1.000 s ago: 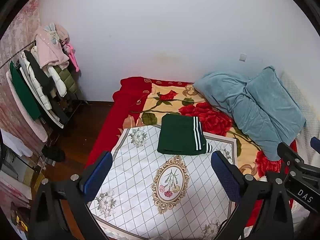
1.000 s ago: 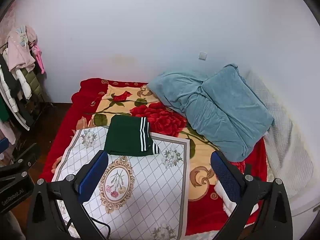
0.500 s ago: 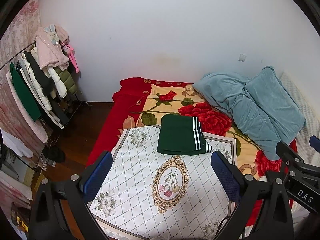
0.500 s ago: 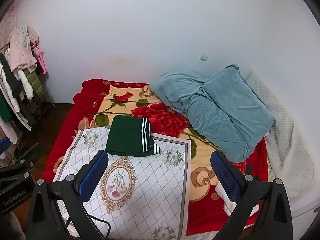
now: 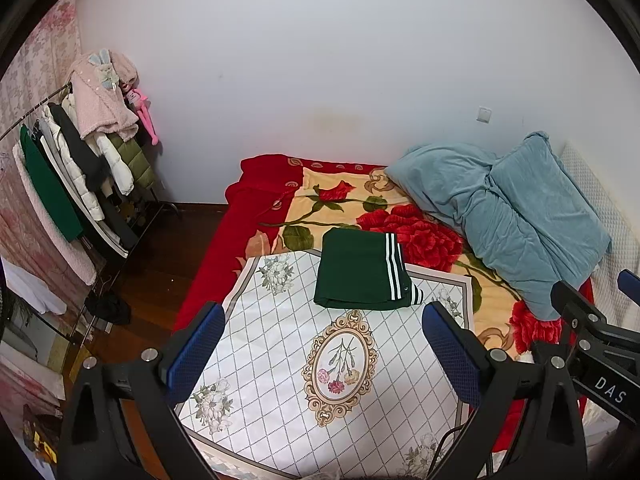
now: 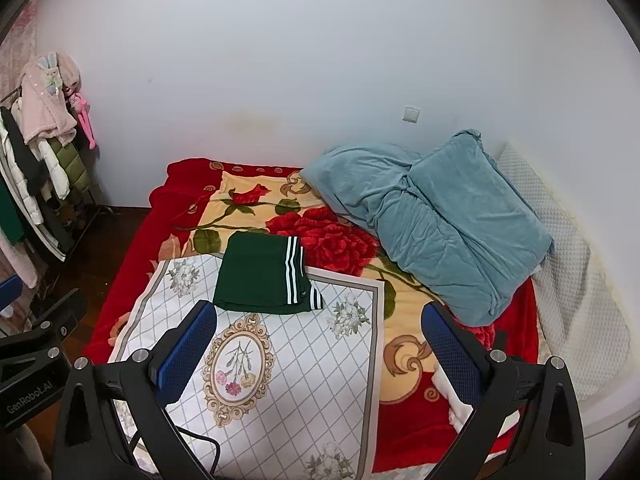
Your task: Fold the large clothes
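Bed [image 5: 256, 204], red rose-print blanket: ahead of and below both grippers, filling the middle ground.
Blue quilt [image 5: 512, 208], bundled: far right of the left gripper, ahead-right of the right gripper, lying on the blanket.
White floral cloth [image 5: 288, 344], diamond pattern with oval medallion: spread flat directly beneath and between the fingers of both grippers.
Clothes rack [image 5: 76, 184], hung with coats: far left of both grippers, against the wall.
Green garment [image 5: 360, 276], white side stripes, folded into a neat rectangle: just ahead of both grippers, resting on the cloth's far edge.
Left gripper [image 5: 322, 350]: jaws spread wide, holding nothing, raised above the cloth.
Right gripper [image 6: 320, 350]: jaws spread wide, holding nothing, likewise raised.
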The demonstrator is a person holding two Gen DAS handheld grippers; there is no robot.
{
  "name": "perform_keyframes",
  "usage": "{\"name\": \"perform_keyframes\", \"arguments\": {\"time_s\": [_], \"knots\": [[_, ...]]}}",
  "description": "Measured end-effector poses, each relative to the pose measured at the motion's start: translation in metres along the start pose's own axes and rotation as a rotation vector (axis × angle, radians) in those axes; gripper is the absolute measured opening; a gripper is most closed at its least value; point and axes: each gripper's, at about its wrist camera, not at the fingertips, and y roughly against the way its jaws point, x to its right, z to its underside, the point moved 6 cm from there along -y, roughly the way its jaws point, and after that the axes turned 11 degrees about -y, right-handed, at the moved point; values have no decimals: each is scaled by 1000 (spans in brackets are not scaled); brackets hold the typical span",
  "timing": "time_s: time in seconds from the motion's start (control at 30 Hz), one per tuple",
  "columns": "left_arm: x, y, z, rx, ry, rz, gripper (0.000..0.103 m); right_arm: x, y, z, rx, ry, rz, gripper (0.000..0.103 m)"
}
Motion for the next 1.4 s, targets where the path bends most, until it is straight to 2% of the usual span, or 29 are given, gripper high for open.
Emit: {"name": "perform_keyframes", "arguments": {"time_s": [0.7,1.4], "knots": [[-2,2,-5,5,5,-4,101,-5,-7,-16,7,9,-6,103],[-5,2,-9,10,11,-9,101,-7,-4,-14,12,7,-8,103]]}}
